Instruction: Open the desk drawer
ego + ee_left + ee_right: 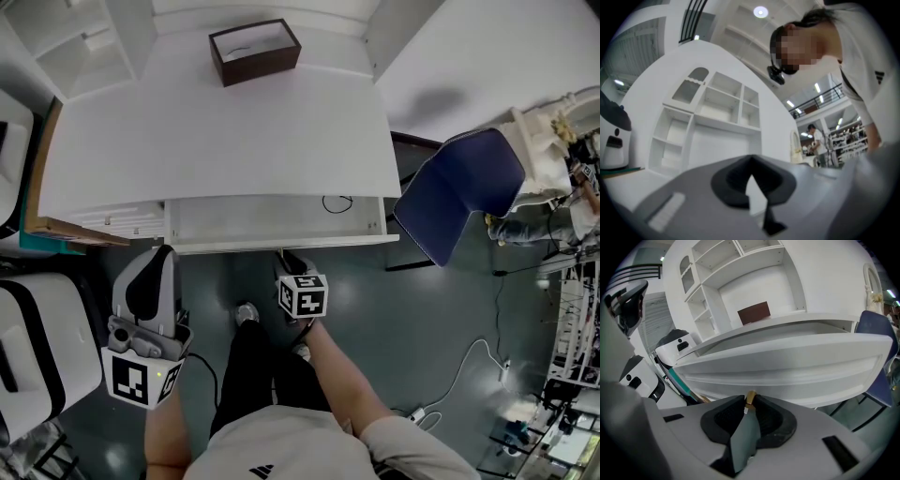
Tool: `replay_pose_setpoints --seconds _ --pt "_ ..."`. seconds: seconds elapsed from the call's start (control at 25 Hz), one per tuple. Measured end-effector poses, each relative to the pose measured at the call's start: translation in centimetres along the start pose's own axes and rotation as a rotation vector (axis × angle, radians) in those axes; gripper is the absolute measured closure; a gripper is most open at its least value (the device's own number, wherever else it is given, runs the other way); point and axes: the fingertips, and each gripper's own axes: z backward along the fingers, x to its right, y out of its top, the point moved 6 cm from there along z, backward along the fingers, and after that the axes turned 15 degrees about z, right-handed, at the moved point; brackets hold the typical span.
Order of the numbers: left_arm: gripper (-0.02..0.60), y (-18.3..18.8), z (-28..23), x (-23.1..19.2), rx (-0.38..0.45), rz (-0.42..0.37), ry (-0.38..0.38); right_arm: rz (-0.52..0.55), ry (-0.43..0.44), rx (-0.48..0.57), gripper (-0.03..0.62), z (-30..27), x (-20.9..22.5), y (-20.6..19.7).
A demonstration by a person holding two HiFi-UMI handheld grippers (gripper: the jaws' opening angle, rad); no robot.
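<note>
I see the one drawer [281, 225] standing well out from under the desk [234, 131] at the middle of the head view, its inside showing. I judge the opening mostly done, with at most a last pull and the letting go left. My right gripper [750, 401] is clamped on the drawer's brass knob [750, 397], and my left gripper [751, 161], at lower left, has its jaws together on nothing. I count one drawer, one knob, one desk, one brown box [254, 51] at the top and two grippers.

Smooth matt desk drawer [281, 245] with a seemingly brass knob [750, 396].
</note>
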Motion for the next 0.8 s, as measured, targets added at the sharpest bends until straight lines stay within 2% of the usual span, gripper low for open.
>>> replay_pose_setpoints --seconds 0.8 --pt "0.577 0.7 2.3 3.3 0.020 -0.019 0.013 0.018 0.043 -0.018 0.516 3.1 -1.9 -3.2"
